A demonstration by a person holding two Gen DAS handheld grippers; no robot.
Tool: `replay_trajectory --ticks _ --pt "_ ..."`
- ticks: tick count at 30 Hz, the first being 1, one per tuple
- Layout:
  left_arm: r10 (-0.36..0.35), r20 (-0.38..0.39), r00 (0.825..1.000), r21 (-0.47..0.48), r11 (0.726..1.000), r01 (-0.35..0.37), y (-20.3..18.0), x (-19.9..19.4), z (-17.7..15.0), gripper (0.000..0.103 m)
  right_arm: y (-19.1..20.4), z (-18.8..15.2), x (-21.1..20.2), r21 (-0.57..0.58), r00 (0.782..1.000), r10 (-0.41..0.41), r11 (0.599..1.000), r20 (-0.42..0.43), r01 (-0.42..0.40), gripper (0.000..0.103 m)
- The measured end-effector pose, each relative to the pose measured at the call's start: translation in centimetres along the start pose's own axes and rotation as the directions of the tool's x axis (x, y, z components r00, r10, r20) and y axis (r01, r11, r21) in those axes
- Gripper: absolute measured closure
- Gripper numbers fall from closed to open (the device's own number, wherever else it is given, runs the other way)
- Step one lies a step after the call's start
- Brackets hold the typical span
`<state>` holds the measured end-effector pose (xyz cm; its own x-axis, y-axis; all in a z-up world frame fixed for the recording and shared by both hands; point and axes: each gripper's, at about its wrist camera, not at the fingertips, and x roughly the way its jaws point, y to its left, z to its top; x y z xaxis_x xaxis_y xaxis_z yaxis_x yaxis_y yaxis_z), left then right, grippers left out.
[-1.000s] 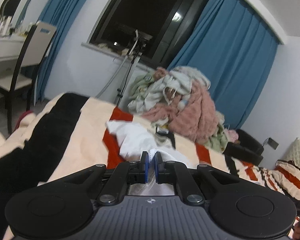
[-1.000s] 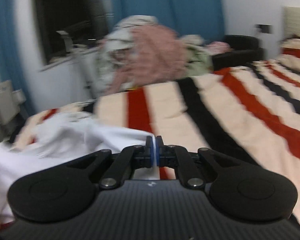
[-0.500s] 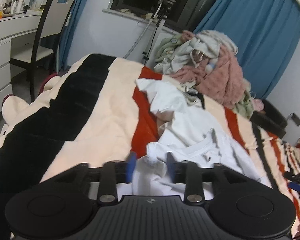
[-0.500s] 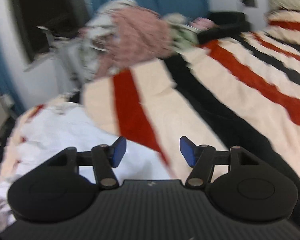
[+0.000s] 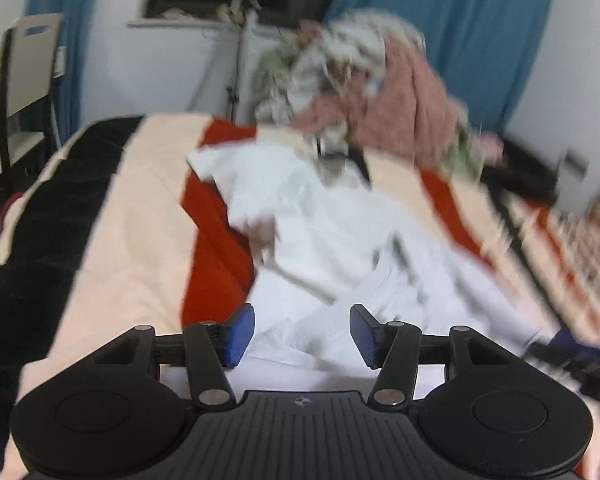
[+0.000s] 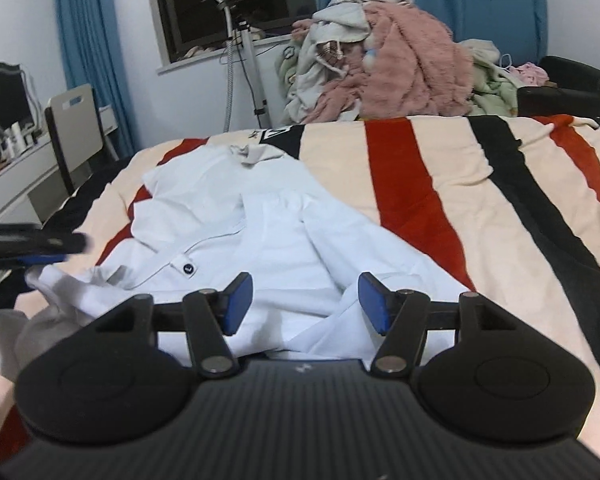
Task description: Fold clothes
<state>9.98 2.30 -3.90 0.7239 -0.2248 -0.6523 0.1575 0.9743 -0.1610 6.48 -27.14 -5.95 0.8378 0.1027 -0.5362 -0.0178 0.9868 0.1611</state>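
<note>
A white shirt (image 6: 268,248) lies spread and rumpled on the striped blanket (image 6: 440,184); it also shows in the blurred left wrist view (image 5: 340,240). My left gripper (image 5: 302,334) is open and empty, just above the shirt's near edge. My right gripper (image 6: 306,302) is open and empty above the shirt's near right part. The left gripper shows at the left edge of the right wrist view (image 6: 32,248), above a bunched part of the shirt.
A pile of clothes with a pink fleece (image 6: 404,68) stands at the far end of the bed. A chair (image 6: 76,128) and white desk (image 6: 8,184) are at the left. A dark armchair (image 6: 568,92) is at the far right.
Both grippers were shut on the white shirt a second ago, then opened and let it go. The shirt now lies on the blanket. Both grippers have lowered and pulled back slightly.
</note>
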Motion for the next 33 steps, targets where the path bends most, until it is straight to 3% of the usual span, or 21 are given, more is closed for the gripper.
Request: replay_trajectory --ticks 2,4,5,7,11,14,18,23,25,30,33 --pt "0.054 -0.058 0.997 0.061 0.997 -0.05 -0.9 2.4 -0.4 0.053 -0.4 -0.1 0.6 0.005 1.0 -0.004 1.0 -0.011 0.004 0.042" --pt "0.101 -0.059 0.993 0.079 0.992 -0.096 -0.7 3.3 -1.1 0.072 -0.7 -0.2 1.0 0.016 1.0 -0.007 1.0 -0.019 0.007 0.042" --pt "0.125 -0.059 0.99 0.087 0.989 -0.119 -0.6 3.7 -1.5 0.087 -0.8 -0.3 1.2 0.017 1.0 -0.01 1.0 -0.02 0.01 0.042" --pt "0.111 -0.01 0.994 0.078 0.991 -0.11 -0.4 2.7 -1.6 0.095 -0.8 -0.3 1.5 0.018 1.0 -0.014 1.0 -0.016 0.014 0.042" --pt "0.051 0.141 0.989 0.073 0.995 -0.062 -1.1 -1.6 -1.6 0.097 -0.5 0.0 1.1 0.001 0.999 0.007 1.0 0.041 -0.007 0.042" --pt "-0.037 0.244 0.969 0.146 0.989 0.001 -2.5 -5.9 -2.7 0.097 0.2 0.2 0.2 -0.034 0.994 0.032 0.999 0.101 -0.029 0.042" --pt "-0.129 0.305 0.944 0.25 0.967 0.051 -4.5 -10.5 -5.3 0.097 1.4 0.5 -0.5 -0.109 0.988 0.069 0.993 0.137 -0.054 0.042" --pt "-0.151 0.238 0.96 0.269 0.96 0.084 -5.4 -11.4 -7.7 0.097 3.3 1.3 0.7 -0.204 0.984 0.139 0.972 0.107 -0.115 0.042" --pt "-0.138 0.199 0.97 0.261 0.962 0.083 -5.4 -10.6 -7.8 0.097 4.0 2.3 2.8 -0.226 0.986 0.16 0.963 0.037 -0.148 0.042" --pt "-0.122 0.128 0.984 0.19 0.977 0.096 -3.9 -8.8 -7.9 0.096 5.8 4.0 7.7 -0.289 0.985 0.155 0.942 -0.071 -0.169 0.042" --pt "-0.123 0.093 0.988 0.138 0.984 0.109 -2.6 -7.5 -7.9 0.096 7.1 3.1 10.3 -0.369 0.983 0.141 0.913 -0.117 -0.175 0.044"
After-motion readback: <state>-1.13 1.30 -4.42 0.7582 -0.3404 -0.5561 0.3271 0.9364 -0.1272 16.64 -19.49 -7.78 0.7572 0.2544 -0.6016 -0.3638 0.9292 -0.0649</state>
